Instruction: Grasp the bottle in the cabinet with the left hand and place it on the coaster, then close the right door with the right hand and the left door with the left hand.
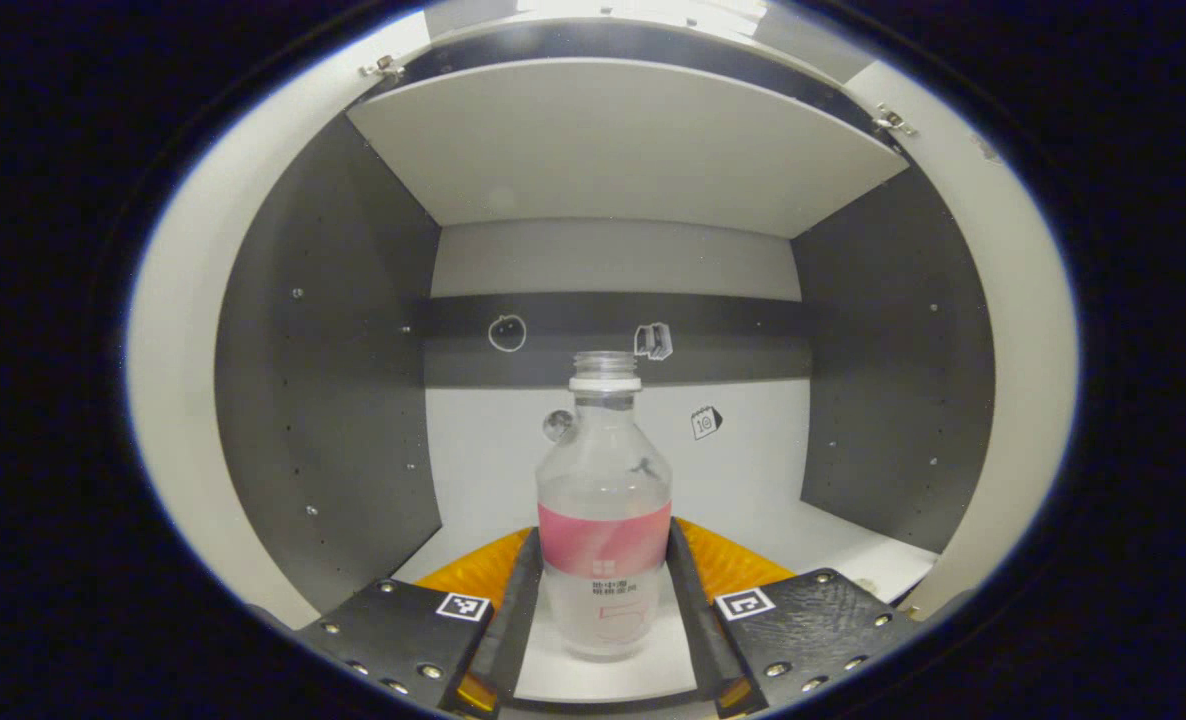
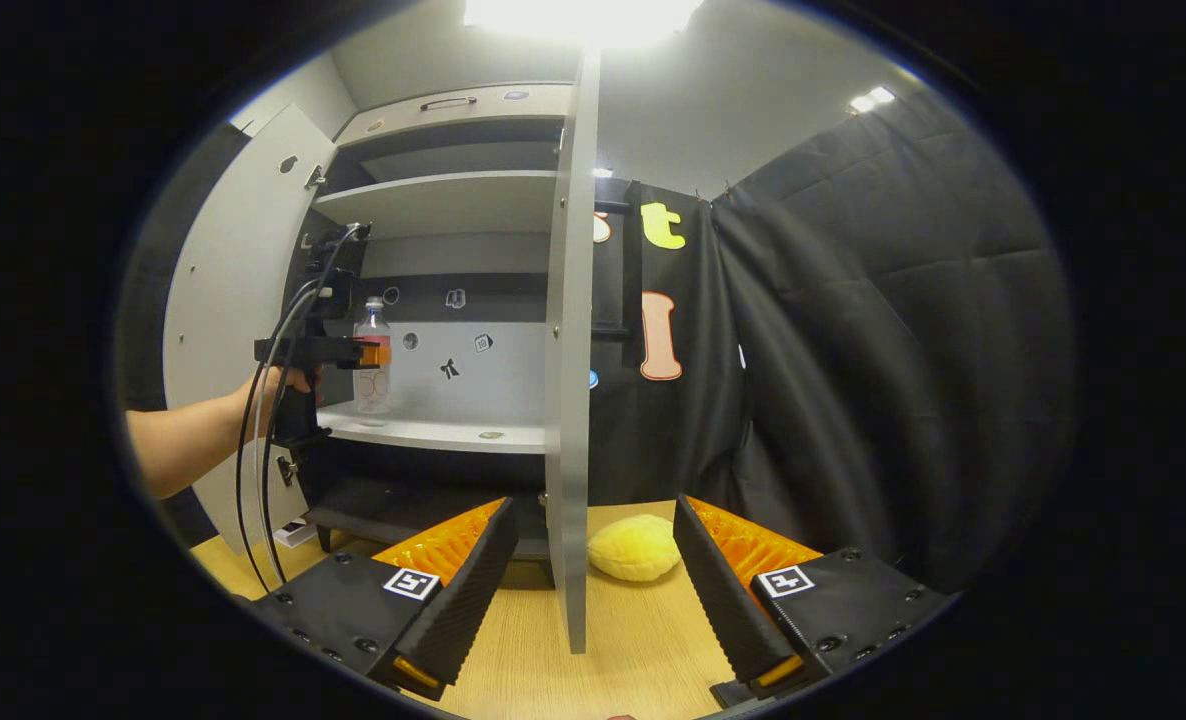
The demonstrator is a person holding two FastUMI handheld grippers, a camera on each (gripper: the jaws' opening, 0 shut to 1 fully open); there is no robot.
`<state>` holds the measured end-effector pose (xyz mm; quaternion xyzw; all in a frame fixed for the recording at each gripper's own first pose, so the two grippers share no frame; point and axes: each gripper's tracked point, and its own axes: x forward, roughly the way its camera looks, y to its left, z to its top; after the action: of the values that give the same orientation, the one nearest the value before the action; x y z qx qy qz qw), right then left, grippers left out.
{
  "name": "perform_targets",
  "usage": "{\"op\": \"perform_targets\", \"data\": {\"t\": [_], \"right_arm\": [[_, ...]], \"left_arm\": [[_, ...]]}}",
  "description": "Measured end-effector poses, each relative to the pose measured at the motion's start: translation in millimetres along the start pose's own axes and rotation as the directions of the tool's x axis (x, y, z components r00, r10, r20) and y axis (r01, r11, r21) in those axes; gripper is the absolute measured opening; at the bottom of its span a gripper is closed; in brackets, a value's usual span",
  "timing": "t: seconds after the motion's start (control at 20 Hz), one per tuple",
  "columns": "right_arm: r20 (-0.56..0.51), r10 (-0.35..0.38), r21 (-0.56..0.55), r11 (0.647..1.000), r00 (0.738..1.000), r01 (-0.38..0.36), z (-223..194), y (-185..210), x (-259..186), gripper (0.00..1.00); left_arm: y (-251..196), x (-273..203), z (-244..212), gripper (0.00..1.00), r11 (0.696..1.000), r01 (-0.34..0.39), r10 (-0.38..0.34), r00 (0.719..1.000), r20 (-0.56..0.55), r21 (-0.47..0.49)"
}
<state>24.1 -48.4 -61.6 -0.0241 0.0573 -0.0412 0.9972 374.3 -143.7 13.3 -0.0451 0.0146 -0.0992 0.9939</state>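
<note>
Two tongs at work, one per hand. Left tongs [image 1: 603,600] reaching into the cabinet [image 1: 323,400], fingers [image 1: 513,610] standing at either side of the bottle [image 1: 603,500] and seeming to touch its lower body; whether pressing firmly, cannot tell. Bottle upright on the white shelf [image 1: 853,555] at 6 o'clock in the left gripper view, clear, uncapped, with a pink label band around the middle; small printed characters under the band too fine to make out. Small stickers [image 1: 653,341] on the back wall at 12 o'clock from the bottle's neck, one like a little calendar page, its number too small to be sure of. From the right gripper view: same bottle at 10 o'clock, inside the open cabinet, with a hand [image 2: 278,385] holding the left tongs around it. Right tongs [image 2: 588,585] released, fingers spread wide above the wooden table [image 2: 633,640], grasping nothing. Right door [image 2: 568,400] standing edge-on straight ahead at 12 o'clock between those fingers; left door [image 2: 233,290] swung wide at 10 o'clock. Yellow soft lump [image 2: 635,548] lying on the table just beyond the right tongs, beside the door's foot.
</note>
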Motion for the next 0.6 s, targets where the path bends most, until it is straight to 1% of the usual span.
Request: {"op": "perform_targets", "data": {"t": [0.1,0.25,0.5,0.6], "right_arm": [[0.002,0.017,0.009,1.000,1.000,-0.017,-1,-3,-3,0.99],[0.012,0.048,0.028,0.998,0.999,-0.048,2,-4,-8,0.99],[0.020,0.106,0.014,0.994,0.994,-0.106,2,-5,-20,1.00],[0.025,0.126,0.016,0.992,0.992,-0.126,2,-5,-25,0.99]], "left_arm": [[-6,-19,4,0.66,1.000,0.018,-0.018,1.000,0.014,-0.006],[-16,-52,6,0.66,1.000,0.027,-0.027,0.999,0.041,0.000],[-28,-100,-10,0.66,0.999,0.035,-0.036,0.999,0.036,0.022],[-27,-117,-16,0.66,1.000,0.022,-0.022,0.999,0.038,0.016]]}}
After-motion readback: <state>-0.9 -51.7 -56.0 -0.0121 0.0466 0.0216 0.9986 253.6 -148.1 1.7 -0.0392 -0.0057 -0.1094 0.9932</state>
